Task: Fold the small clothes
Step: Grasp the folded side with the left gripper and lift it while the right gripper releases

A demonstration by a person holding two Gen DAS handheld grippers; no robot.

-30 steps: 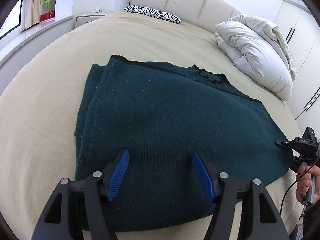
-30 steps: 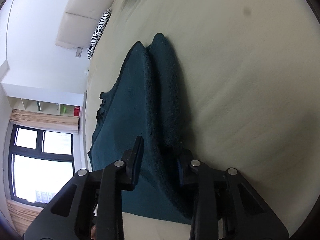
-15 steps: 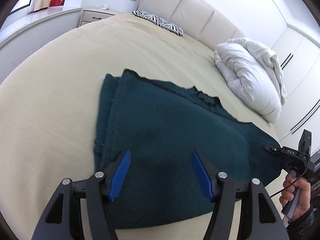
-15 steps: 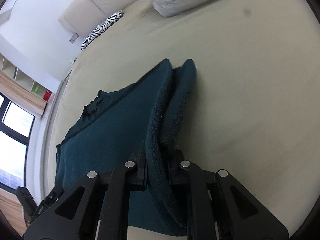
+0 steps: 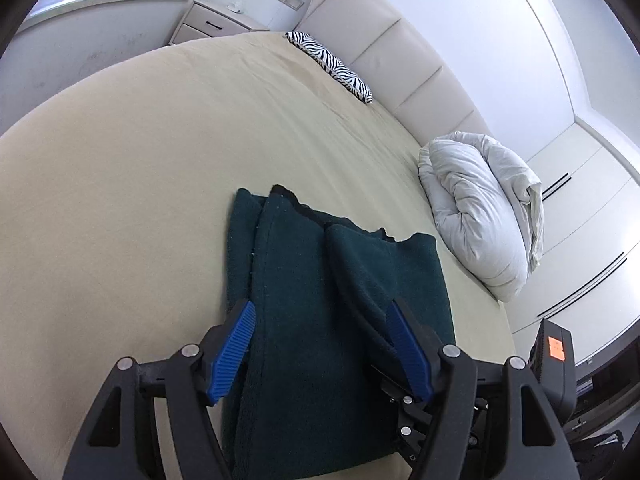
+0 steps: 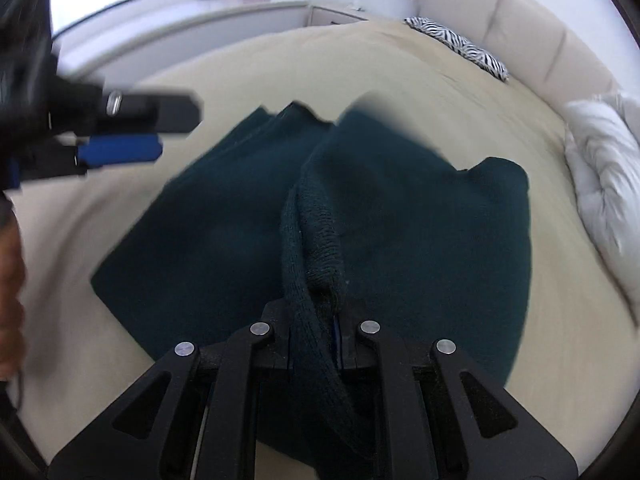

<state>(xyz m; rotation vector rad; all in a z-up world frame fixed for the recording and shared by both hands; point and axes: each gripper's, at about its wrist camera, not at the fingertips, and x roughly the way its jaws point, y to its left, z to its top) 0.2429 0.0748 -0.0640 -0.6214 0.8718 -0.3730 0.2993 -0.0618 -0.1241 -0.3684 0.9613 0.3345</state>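
1. Clearly the fold is under way rather than finished: the dark green sweater (image 5: 320,320) lies on the beige bed (image 5: 140,160), and its right part is lifted and carried over toward the middle, as the right wrist view shows.
2. The right gripper (image 6: 314,328) has its jaws pressed together on a bunched ridge of the sweater's knit, which rises between them and drapes forward.
3. The left gripper (image 5: 320,352) has its jaws spread wide, blue pads either side of the garment; it grips nothing, and whether it touches the cloth I cannot tell.
4. Judging from these views, the left edge already shows doubled layers, so one side fold looks done; the right side fold is in progress, and laying it flat, smoothing it, and probably a final fold across the length remain.
5. No brand or label can be read on the sweater. An orange tag (image 5: 556,348) sits on a dark device at the right edge of the left wrist view, but its writing is too small to make out.
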